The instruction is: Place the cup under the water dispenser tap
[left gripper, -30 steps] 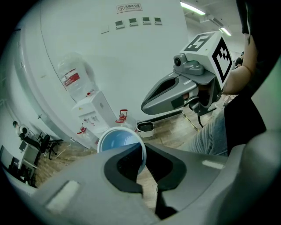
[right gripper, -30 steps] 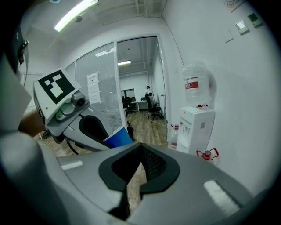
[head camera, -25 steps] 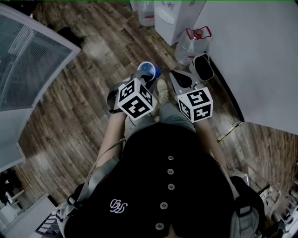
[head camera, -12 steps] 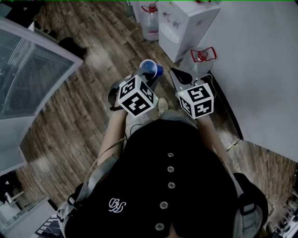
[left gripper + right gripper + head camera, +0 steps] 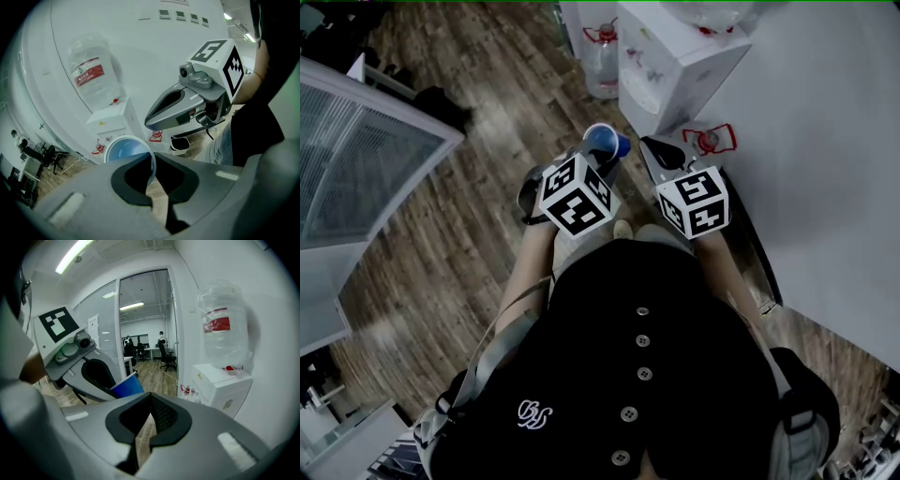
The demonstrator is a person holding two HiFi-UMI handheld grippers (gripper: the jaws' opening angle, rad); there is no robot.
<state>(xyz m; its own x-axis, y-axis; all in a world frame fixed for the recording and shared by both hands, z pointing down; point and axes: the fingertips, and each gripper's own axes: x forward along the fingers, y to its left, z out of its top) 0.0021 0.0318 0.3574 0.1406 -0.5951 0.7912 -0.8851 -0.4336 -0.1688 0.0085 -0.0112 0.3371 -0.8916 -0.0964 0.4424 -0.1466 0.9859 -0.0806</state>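
A blue cup (image 5: 605, 141) hangs over the wooden floor, its rim pinched by my left gripper (image 5: 598, 156). In the left gripper view the jaws of the left gripper (image 5: 152, 158) are shut on the cup (image 5: 123, 150) at its right rim. The white water dispenser (image 5: 675, 56) stands ahead against the wall, with a clear bottle (image 5: 91, 75) on top of the dispenser (image 5: 115, 119). My right gripper (image 5: 650, 143) floats beside the cup, shut and empty. Its tips (image 5: 150, 397) meet with only floor behind them, and the dispenser (image 5: 220, 383) lies to its right.
One spare water bottle (image 5: 602, 56) stands left of the dispenser, another with a red handle (image 5: 708, 141) to its right. A glass partition (image 5: 366, 159) runs along the left, a white wall (image 5: 825, 141) along the right. A small bin (image 5: 179, 144) sits by the wall.
Both grippers and the cup have moved forward towards the dispenser, which now fills more of the head view's top. The grip on the cup is unchanged.
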